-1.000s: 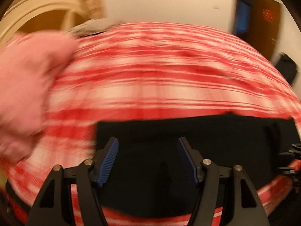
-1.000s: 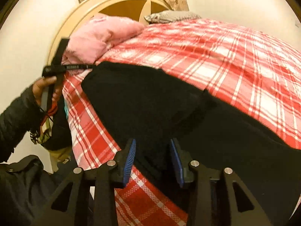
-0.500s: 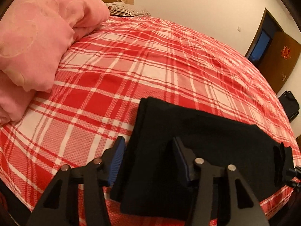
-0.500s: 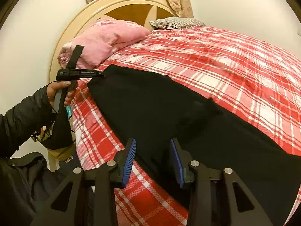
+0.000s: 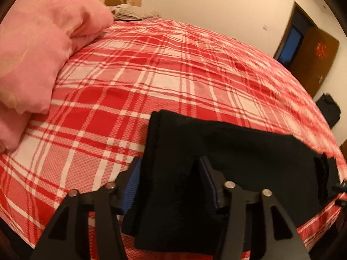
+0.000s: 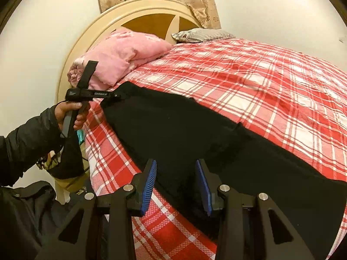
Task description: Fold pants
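Black pants (image 5: 227,151) lie lengthwise along the near edge of a red plaid bed (image 5: 173,69). My left gripper (image 5: 169,179) is open, its jaws straddling the pants' left end, with the fabric edge over the left blue pad. In the right wrist view the pants (image 6: 195,134) stretch from the left gripper (image 6: 112,95) at far left to the lower right. My right gripper (image 6: 175,184) is open, hovering over the pants' near edge at mid-length, where a fold seam shows.
A pink blanket (image 5: 36,49) is piled at the bed's head, also seen in the right wrist view (image 6: 121,54), by a round headboard (image 6: 147,19) and a grey pillow (image 6: 199,34). A dark doorway (image 5: 292,41) and a black bag (image 5: 329,110) stand at right.
My left gripper swung left to the pants' end and moved in, so the fabric edge now lies between its jaws. My right gripper rose slightly and stayed open.
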{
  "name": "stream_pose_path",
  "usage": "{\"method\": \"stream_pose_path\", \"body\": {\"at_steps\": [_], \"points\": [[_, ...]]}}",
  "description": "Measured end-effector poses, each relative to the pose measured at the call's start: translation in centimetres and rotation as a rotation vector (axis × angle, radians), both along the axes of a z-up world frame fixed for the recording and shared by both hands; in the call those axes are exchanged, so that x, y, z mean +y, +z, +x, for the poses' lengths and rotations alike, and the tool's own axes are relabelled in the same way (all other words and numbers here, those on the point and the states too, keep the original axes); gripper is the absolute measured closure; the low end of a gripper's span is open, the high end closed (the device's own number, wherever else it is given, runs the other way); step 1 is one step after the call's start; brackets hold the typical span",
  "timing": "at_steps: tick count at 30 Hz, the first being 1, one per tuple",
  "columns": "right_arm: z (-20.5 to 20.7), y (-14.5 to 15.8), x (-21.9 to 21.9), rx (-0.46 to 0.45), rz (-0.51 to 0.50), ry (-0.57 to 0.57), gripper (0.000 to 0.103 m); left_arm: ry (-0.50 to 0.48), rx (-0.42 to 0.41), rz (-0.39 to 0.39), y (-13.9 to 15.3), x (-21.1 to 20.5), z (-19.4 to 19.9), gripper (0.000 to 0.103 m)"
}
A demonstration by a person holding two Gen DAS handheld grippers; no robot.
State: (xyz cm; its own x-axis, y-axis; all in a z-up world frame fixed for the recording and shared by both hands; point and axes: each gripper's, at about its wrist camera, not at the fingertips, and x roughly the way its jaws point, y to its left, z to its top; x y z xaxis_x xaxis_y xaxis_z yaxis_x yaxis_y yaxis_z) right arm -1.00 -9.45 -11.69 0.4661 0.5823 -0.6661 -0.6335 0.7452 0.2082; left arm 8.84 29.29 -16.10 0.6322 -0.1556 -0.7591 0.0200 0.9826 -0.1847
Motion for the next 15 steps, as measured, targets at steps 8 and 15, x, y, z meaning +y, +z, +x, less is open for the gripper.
{"method": "stream_pose_path", "body": {"at_steps": [8, 15], "points": [[0.6, 1.3, -3.2, -0.029, 0.013, -0.102, 0.063, -0.036, -0.028, -0.068, 3.3, -0.5, -1.8, 0.082], [1.0, 2.8, -6.8, -0.053, 0.045, -0.225, 0.063, -0.095, -0.098, -0.221, 9.0, -3.0, -3.6, 0.082]]}}
